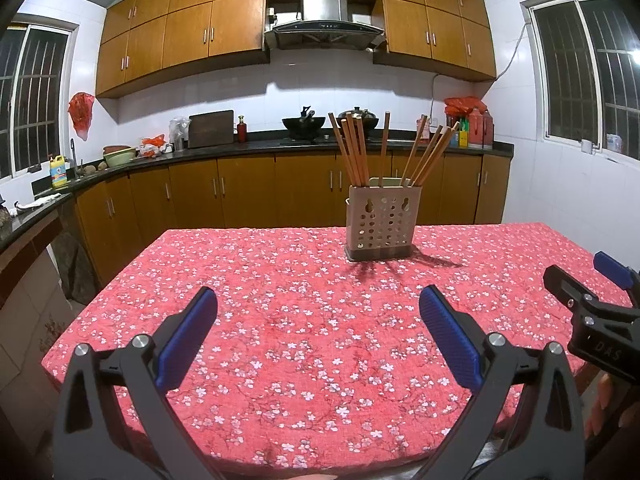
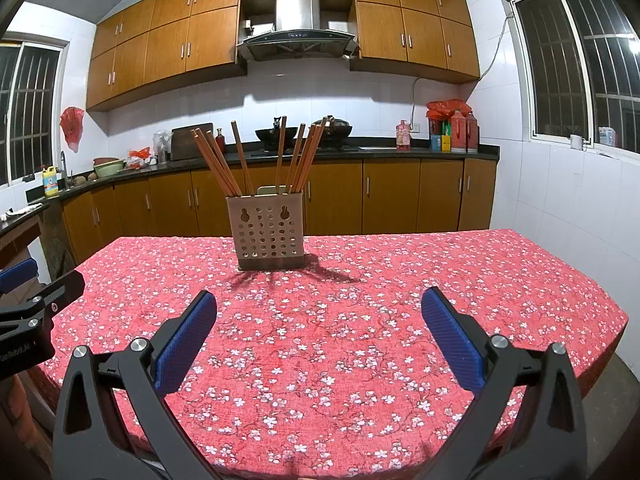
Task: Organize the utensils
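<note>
A beige perforated utensil holder (image 1: 379,222) stands upright at the far side of the table, with several wooden chopsticks (image 1: 354,152) fanned out of it. It also shows in the right wrist view (image 2: 267,232) with the chopsticks (image 2: 298,160). My left gripper (image 1: 318,304) is open and empty above the near part of the table. My right gripper (image 2: 320,306) is open and empty too, to the right of the left one. Both are well short of the holder.
The table has a red floral cloth (image 1: 304,320). The right gripper's body (image 1: 592,316) shows at the right edge of the left view; the left gripper's body (image 2: 28,312) shows at the left edge of the right view. A kitchen counter (image 1: 280,146) runs behind.
</note>
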{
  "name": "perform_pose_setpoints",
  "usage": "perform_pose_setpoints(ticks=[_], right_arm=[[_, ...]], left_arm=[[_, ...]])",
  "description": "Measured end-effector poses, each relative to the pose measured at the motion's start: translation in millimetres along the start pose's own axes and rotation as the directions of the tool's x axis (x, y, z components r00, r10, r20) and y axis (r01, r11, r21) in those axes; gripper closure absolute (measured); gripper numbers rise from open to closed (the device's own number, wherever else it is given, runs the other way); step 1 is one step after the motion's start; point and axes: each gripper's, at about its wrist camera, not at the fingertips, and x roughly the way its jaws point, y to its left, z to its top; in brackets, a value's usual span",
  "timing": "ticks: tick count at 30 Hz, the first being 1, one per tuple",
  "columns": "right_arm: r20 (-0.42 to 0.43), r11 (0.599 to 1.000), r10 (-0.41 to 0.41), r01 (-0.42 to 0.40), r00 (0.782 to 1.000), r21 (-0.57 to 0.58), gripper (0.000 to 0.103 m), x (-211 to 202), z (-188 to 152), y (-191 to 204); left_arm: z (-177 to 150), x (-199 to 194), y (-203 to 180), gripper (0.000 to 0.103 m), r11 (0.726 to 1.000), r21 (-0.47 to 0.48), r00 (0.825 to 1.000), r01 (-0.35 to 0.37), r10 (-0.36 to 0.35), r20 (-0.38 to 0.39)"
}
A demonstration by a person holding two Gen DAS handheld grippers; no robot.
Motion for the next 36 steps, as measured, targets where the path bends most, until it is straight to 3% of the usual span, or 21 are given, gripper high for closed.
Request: perform_pose_setpoints(ticks=[36], right_arm=[[-0.007,1.000,0.003,-0.003,1.000,0.007,0.002,0.1,-3.8,-0.7]], left_arm=[[0.2,-0.1,-1.2,0.004,1.000,0.001,1.000,0.001,-0.001,-0.005]])
